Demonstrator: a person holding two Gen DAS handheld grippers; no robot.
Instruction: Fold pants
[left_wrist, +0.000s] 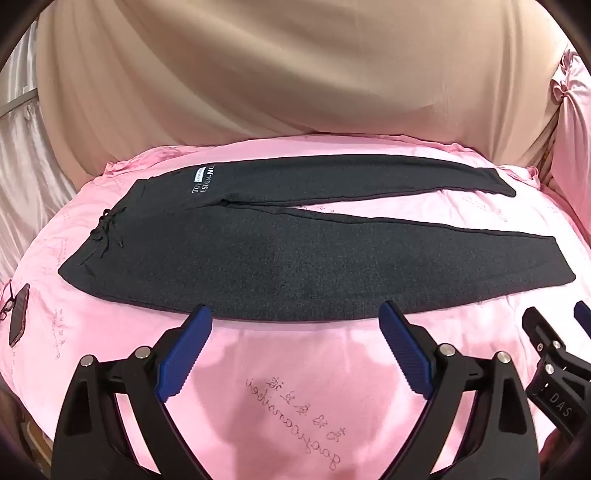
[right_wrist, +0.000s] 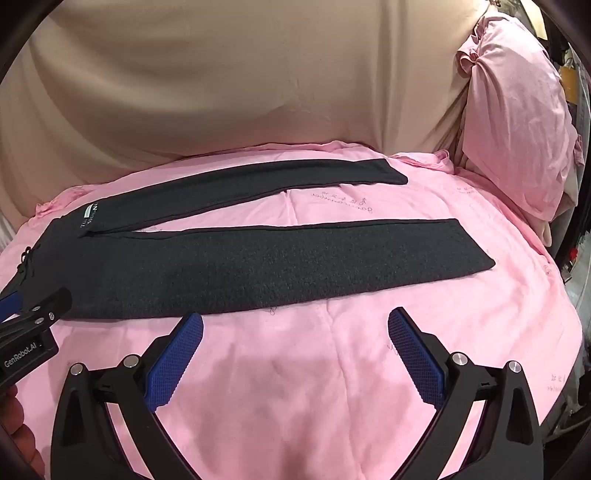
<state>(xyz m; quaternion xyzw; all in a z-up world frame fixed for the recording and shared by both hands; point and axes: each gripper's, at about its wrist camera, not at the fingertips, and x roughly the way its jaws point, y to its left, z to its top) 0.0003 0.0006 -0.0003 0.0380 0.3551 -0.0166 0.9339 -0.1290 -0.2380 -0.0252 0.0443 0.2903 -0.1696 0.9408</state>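
Note:
Dark grey pants (left_wrist: 280, 254) lie flat on a pink bed sheet (left_wrist: 288, 387), waistband with drawstring at the left, two legs spread apart towards the right. They also show in the right wrist view (right_wrist: 258, 273). My left gripper (left_wrist: 295, 314) is open and empty, its blue pads just short of the near leg's front edge. My right gripper (right_wrist: 295, 321) is open and empty, also just in front of the near leg, further right. The right gripper shows at the left wrist view's right edge (left_wrist: 554, 332).
A phone (left_wrist: 20, 317) and glasses (left_wrist: 7, 302) lie on the sheet at the far left. A beige draped cloth (left_wrist: 288, 74) rises behind the bed. A pink pillow (right_wrist: 517, 122) stands at the right end.

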